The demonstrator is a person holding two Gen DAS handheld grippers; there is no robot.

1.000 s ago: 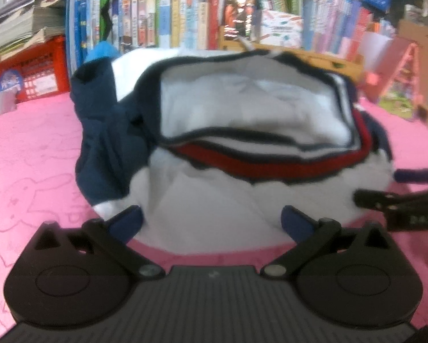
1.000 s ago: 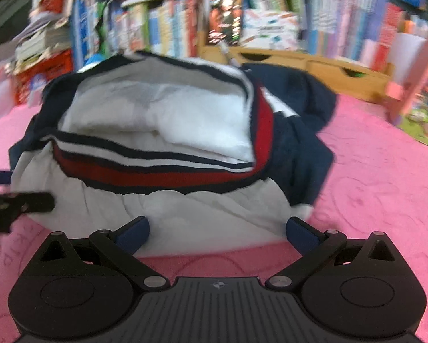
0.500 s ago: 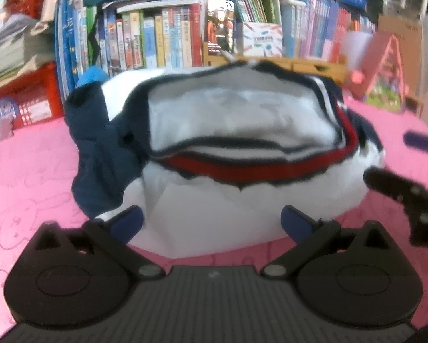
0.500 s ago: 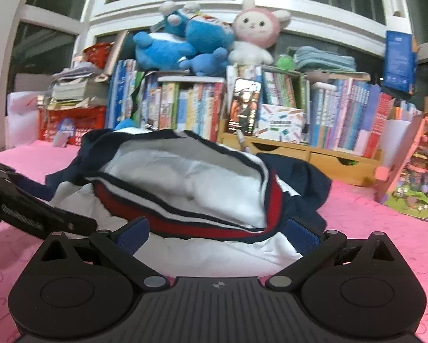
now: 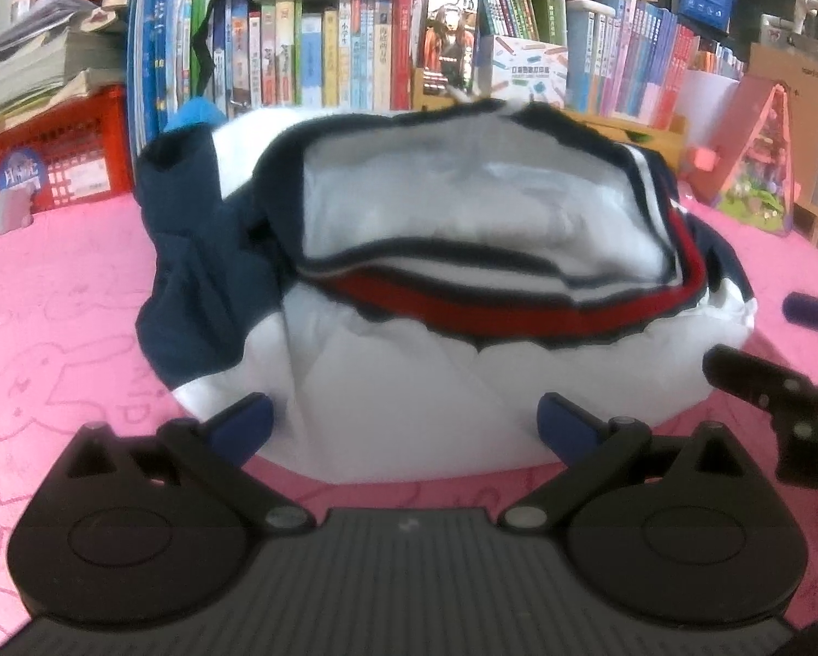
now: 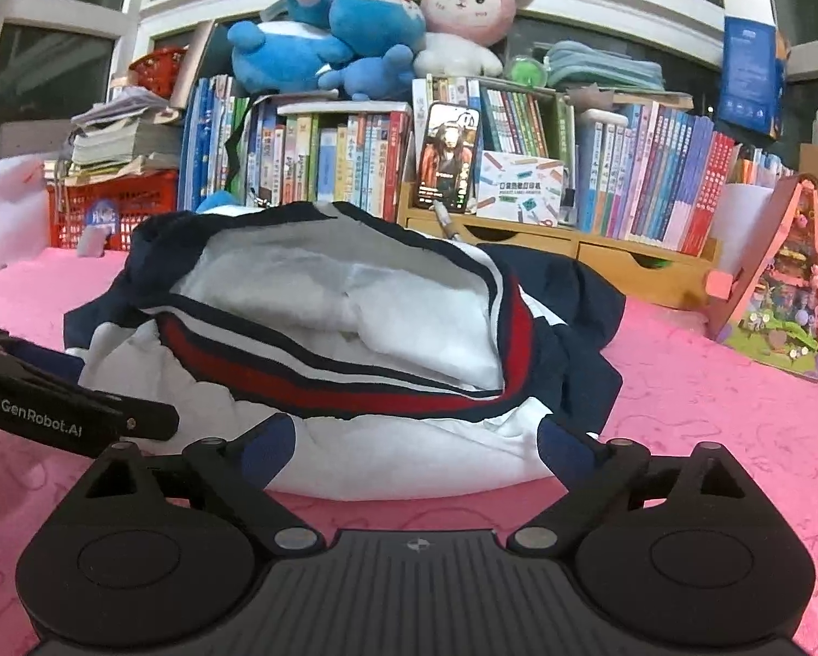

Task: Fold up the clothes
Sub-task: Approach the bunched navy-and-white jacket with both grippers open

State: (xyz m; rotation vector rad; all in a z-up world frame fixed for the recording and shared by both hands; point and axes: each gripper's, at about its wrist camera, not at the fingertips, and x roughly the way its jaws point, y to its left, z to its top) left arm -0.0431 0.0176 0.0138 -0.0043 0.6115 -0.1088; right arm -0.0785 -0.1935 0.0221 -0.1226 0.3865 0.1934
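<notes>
Mid-frame in both wrist views: garment (image 5: 409, 382), white w/ navy sleeves + red/navy striped band, lying in a bunched heap on the pink mat (image 5: 53, 300). Hem opening gapes upward, white lining showing; navy sleeve (image 5: 190, 284) slumps at left of the left view, the other navy part sits right of center in the right view. No neat fold visible, edges uneven, so I'd judge the task early: still needs flattening, sleeves in, body folded over.

Left gripper (image 5: 403, 426), bottom center of its view: tongs spread wide, blue tips either side of the white near edge, not pinching it. Right gripper (image 6: 417, 445), bottom center of its view: also spread, jaws have just been closing slightly, white edge lies between tips, nothing clamped. Each tool's arm shows at the other view's side edge.

Behind, upper frame: bookshelf (image 6: 354, 164), plush toys (image 6: 376, 22), red crate (image 5: 53, 164).
</notes>
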